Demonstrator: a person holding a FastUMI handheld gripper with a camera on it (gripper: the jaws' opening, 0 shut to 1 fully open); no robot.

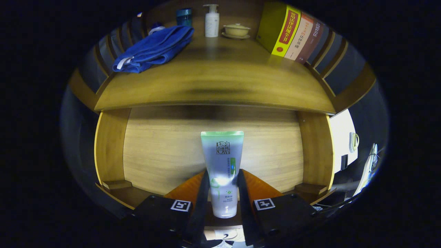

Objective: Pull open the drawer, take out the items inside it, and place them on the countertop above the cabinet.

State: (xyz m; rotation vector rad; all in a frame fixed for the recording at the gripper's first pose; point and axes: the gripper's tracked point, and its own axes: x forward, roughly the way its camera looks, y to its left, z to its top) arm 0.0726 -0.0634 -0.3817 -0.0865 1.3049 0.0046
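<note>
A pale squeeze tube (222, 162) with a green crimped end stands upright between my fingers, its white cap down by my palm. My gripper (222, 181) is shut on the tube, both fingers pressing its sides. Behind the tube lies the open wooden drawer (162, 148), its bare bottom and side walls showing. Above it runs the wooden countertop (213, 86) of the cabinet.
On the countertop lie a folded blue towel (155, 48) at the left, a teal cup (184, 16), a white pump bottle (212, 20) and a lidded yellow bowl (236, 30) at the back, and several books (293, 32) leaning at the right. Slatted rails border both sides.
</note>
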